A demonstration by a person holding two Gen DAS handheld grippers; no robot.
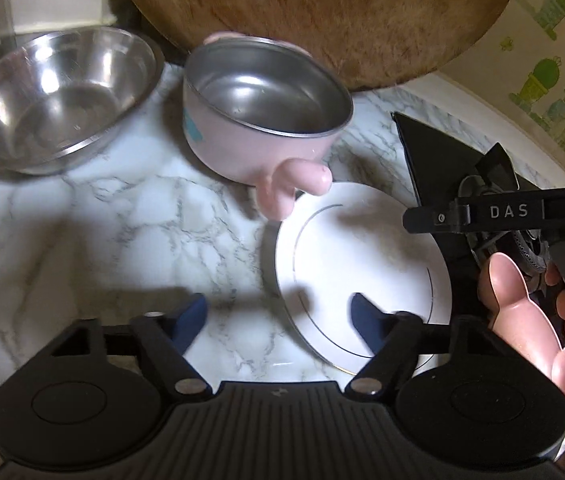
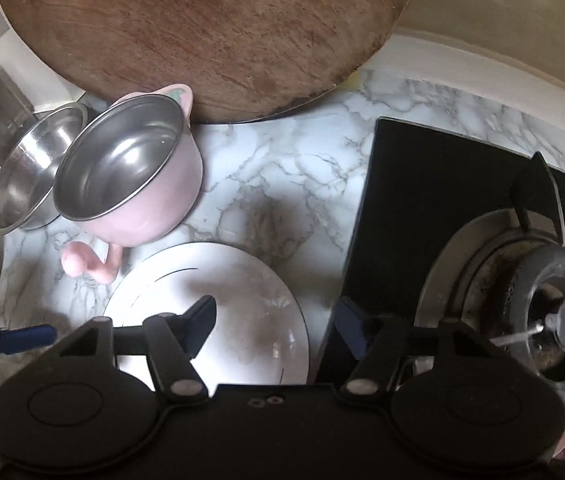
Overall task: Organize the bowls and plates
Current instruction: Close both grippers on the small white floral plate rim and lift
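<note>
Currently both grippers, left (image 1: 278,312) and right (image 2: 278,320), stand spread and empty. White plate (image 1: 362,264) lies lower centre; pink bowl (image 1: 262,112) tilts at upper centre.

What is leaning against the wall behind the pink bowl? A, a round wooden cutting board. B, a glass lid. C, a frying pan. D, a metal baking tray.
A: a large round wooden cutting board stands on edge on the marble counter, right behind the pink bowl.

Glossy steel bowl (image 1: 58,100), smooth white plate (image 1: 362,276), marbled countertop (image 1: 102,232), rough wooden board (image 1: 314,16).
</note>
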